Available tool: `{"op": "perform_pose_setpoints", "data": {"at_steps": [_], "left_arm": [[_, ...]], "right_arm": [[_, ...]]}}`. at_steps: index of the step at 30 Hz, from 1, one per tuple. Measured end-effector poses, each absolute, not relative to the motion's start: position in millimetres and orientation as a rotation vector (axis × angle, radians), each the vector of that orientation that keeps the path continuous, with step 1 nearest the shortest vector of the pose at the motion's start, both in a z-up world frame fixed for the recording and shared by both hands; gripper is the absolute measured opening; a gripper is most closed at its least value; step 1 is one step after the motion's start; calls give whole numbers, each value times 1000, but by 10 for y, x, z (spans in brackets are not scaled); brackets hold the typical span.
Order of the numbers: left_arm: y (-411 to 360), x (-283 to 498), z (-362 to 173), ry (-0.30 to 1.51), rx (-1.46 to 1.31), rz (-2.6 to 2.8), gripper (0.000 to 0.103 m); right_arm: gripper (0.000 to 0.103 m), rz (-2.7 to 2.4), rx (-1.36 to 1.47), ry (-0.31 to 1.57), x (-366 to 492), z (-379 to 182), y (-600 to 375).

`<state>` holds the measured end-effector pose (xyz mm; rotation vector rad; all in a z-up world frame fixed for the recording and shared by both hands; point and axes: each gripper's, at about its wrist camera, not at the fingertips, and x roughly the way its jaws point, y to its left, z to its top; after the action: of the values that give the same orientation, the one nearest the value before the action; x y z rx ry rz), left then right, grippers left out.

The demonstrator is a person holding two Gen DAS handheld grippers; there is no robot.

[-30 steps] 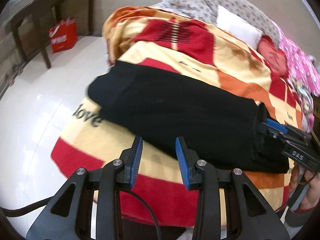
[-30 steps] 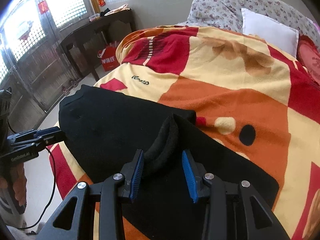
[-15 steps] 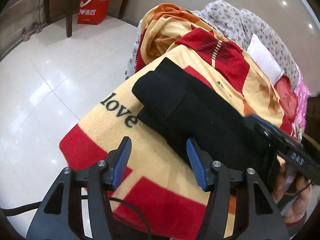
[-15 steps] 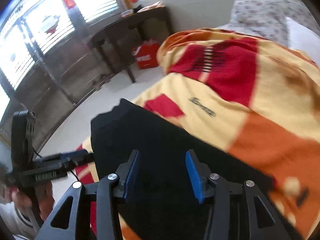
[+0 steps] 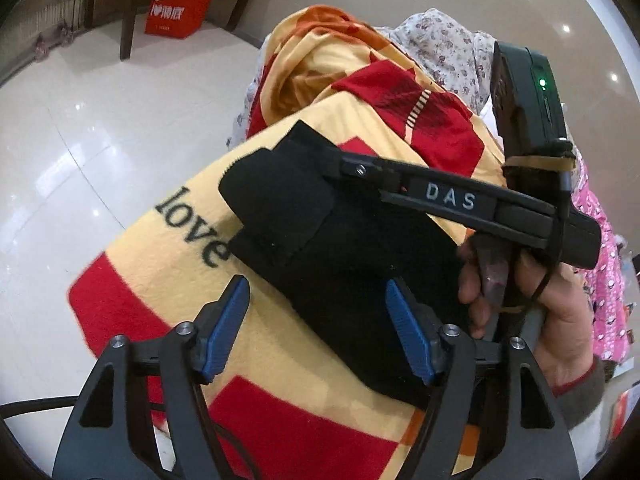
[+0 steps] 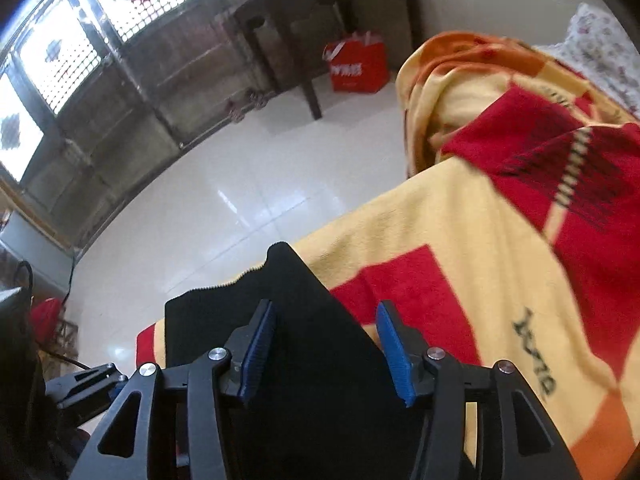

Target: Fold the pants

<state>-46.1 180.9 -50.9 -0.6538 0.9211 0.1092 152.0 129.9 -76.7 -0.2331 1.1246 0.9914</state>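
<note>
Black pants [image 5: 340,248] lie folded lengthwise on a red, yellow and orange blanket [image 5: 168,264] at the bed's corner. My left gripper [image 5: 318,308] hovers over their near edge. Its jaws are opening wide, one blue pad [image 5: 224,328] over the blanket and the other over the cloth, neither pressing anything. My right gripper [image 6: 326,312] hangs over the narrow end of the pants [image 6: 296,380]. Its jaws are also opening, with the cloth's edge beneath them but not pinched. Its black body marked DAS [image 5: 448,200], held by a hand [image 5: 552,312], crosses the left wrist view.
The bed's edge drops to a glossy white tiled floor [image 6: 224,184]. A dark wooden table [image 6: 320,4] and a red shopping bag [image 6: 356,66] stand by the window wall. A floral quilt [image 5: 448,44] lies at the head of the bed, pink bedding [image 5: 604,280] along its far side.
My right gripper let go of the fold of black cloth and swept left along the pants to their narrow end. My left gripper rolled and its jaws spread wide.
</note>
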Motion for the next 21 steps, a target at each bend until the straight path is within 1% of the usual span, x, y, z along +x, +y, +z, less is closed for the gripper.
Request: {"op": "perform_pose_setpoints", "data": {"at_steps": [3, 4, 5, 6, 7, 8, 9, 11, 15, 18, 21], "left_arm": [[1815, -430, -542, 895, -687, 81, 71], [1800, -402, -541, 891, -672, 74, 71], [1786, -386, -537, 887, -658, 69, 66], [1777, -371, -538, 881, -649, 60, 50], [1774, -356, -548, 879, -656, 48, 43], [1776, -350, -546, 876, -668, 36, 32], [1776, -357, -528, 866, -672, 30, 26], [1705, -405, -354, 809, -623, 13, 23], [1411, -525, 42, 702, -469, -53, 22], [1050, -631, 311, 641, -347, -139, 22], [545, -698, 396, 630, -226, -267, 22]], "right_arm": [[50, 1026, -180, 1149, 1595, -836, 1321], [45, 1038, -159, 1157, 1619, -849, 1336], [42, 1049, -142, 1148, 1613, -866, 1331], [33, 1045, -141, 1127, 1597, -867, 1323], [24, 1039, -141, 1108, 1576, -862, 1314], [22, 1033, -132, 1093, 1558, -845, 1295], [18, 1034, -120, 1081, 1529, -801, 1258], [16, 1045, -85, 1047, 1478, -689, 1157], [14, 1059, 31, 940, 1346, -288, 751], [14, 1052, 145, 840, 1196, 75, 263], [14, 1004, 188, 769, 957, 337, -294]]}}
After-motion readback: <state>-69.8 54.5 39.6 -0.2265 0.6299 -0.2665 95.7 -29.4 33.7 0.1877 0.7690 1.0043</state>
